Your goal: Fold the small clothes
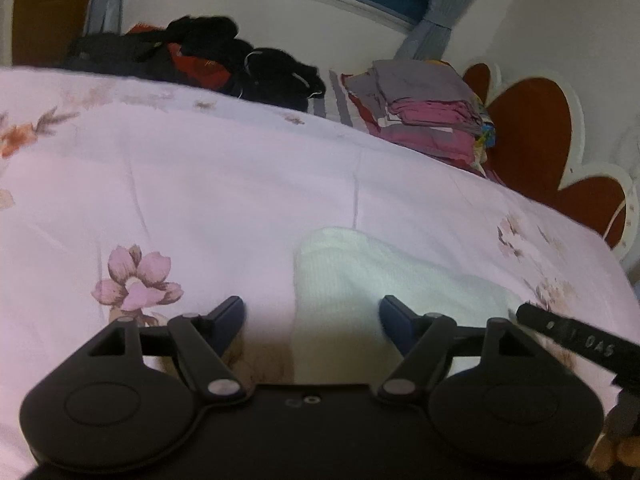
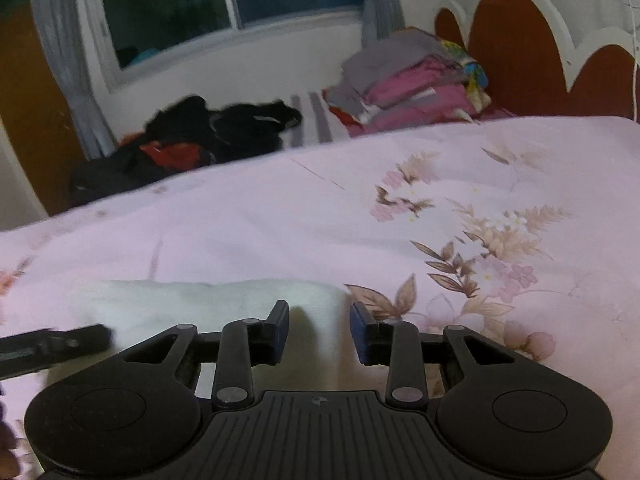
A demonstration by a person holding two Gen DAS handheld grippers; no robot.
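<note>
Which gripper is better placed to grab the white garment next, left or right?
Probably the right gripper: its open jaws straddle a raised corner of the white garment. The left gripper is open too, but only over a flat edge.

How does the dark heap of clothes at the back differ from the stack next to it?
The dark clothes heap is black with some red, loose and crumpled; the folded stack is grey and pink, squared into flat layers. The heap sprawls low and wide; the stack stands taller and compact. Both lie at the bed's far edge below the window.
</note>
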